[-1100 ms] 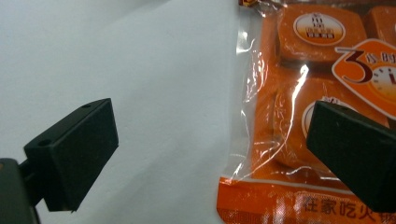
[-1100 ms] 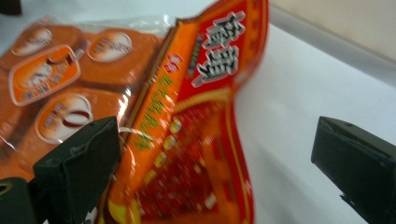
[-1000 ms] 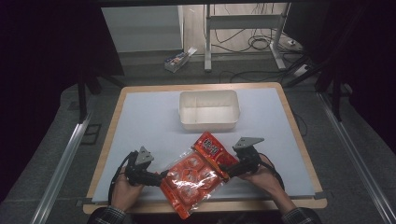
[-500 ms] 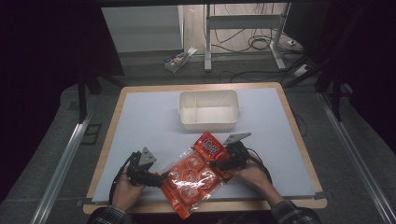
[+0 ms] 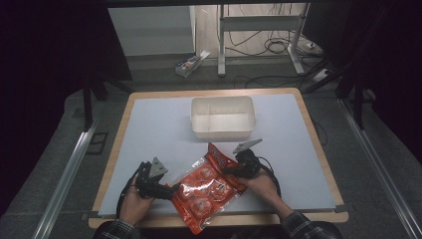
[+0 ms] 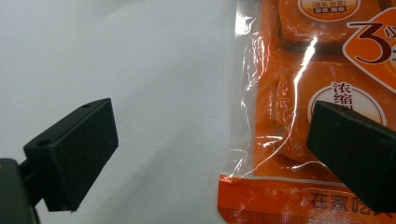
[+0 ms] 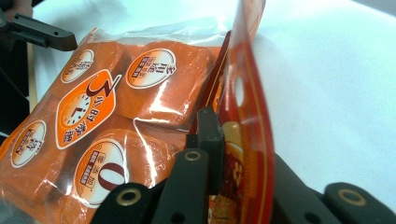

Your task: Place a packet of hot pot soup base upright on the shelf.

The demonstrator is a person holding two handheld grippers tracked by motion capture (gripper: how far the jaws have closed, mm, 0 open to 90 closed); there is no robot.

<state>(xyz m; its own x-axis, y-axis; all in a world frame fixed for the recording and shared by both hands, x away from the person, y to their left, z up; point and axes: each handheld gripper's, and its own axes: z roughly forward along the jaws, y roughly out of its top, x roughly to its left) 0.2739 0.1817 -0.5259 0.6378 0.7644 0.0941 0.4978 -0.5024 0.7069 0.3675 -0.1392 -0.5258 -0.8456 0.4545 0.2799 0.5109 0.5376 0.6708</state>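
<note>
Dark surrounds frame the white worktop (image 5: 164, 129). Lower centre lies the orange snack bag (image 5: 206, 191): the right hand-held gripper (image 5: 230, 169) pinches only its thin header, which could tear or slip; the left hand-held gripper (image 5: 170, 190) gapes astride the edge.

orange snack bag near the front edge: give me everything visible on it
The bag is glossy clear-and-orange plastic printed with Chinese text and a clock badge, holding several round orange packs. It lies slanted on the white mat, its lower end over the table's front edge. Its red top flap is pinched upright by the right tool, jaws shut on it. The left tool is open, straddling the bag's side edge.
</note>
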